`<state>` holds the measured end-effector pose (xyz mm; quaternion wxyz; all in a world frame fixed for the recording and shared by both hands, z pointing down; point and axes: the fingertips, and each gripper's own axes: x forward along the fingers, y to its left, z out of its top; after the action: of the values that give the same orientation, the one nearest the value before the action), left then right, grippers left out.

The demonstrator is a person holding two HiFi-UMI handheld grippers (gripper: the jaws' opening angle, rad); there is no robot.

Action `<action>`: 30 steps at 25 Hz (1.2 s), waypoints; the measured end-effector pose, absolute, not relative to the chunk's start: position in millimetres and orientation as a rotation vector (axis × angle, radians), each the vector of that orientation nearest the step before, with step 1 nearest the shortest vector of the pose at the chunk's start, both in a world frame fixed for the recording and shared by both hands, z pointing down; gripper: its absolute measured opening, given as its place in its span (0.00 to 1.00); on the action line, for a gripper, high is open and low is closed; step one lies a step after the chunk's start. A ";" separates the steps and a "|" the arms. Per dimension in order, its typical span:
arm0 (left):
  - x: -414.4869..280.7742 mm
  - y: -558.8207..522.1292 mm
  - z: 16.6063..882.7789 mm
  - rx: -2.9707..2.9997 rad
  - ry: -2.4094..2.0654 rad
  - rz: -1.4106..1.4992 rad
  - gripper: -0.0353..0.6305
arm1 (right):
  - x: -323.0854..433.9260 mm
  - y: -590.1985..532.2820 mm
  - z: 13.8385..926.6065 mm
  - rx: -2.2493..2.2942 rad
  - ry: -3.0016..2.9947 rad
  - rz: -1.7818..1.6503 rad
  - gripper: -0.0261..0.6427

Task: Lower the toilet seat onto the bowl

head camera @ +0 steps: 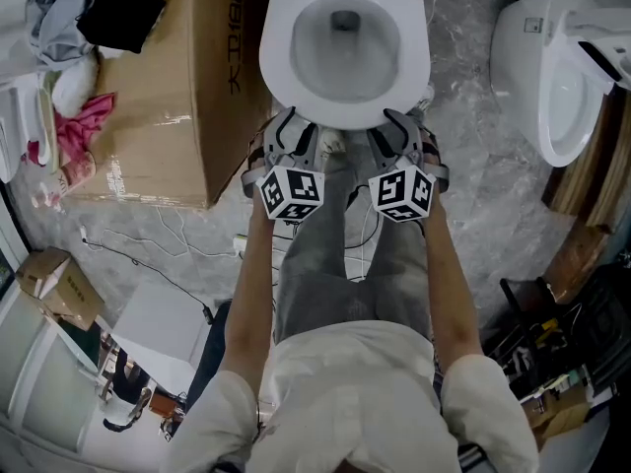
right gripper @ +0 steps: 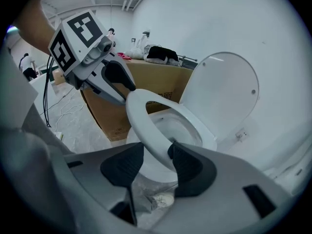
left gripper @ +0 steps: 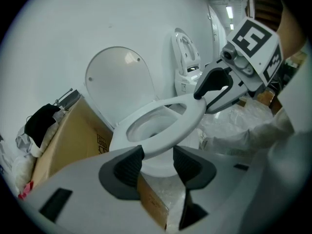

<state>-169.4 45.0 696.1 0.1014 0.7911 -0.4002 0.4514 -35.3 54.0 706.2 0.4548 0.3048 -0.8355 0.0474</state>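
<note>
over at the toilet bowl (head camera: 345, 47), the seat (left gripper: 185, 113) was most of the way down, front rim just above it. left tongs (left gripper: 157, 157) and right tongs (right gripper: 156, 160) sat spread loosely around that rim, not clamping. only the last little drop remained.

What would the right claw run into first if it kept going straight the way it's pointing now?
The toilet seat: its front rim sits right at the tips of the right claw, whose jaws stand apart, so it would meet that almost at once. The bowl lies just beneath.
</note>
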 end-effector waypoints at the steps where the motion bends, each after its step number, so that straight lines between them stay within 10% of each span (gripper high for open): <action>1: -169.3 46.7 700.1 2.332 -1.176 1.342 0.37 | -35.1 55.7 710.3 0.746 -2.058 0.119 0.33; 30: -171.1 80.9 813.4 2.220 -1.044 1.556 0.42 | -33.5 91.0 825.3 0.664 -1.924 0.088 0.37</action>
<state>-171.1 80.9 813.4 0.1182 0.7588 -0.3569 0.5318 -33.5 91.0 825.3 0.5243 0.2775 -0.8042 0.0366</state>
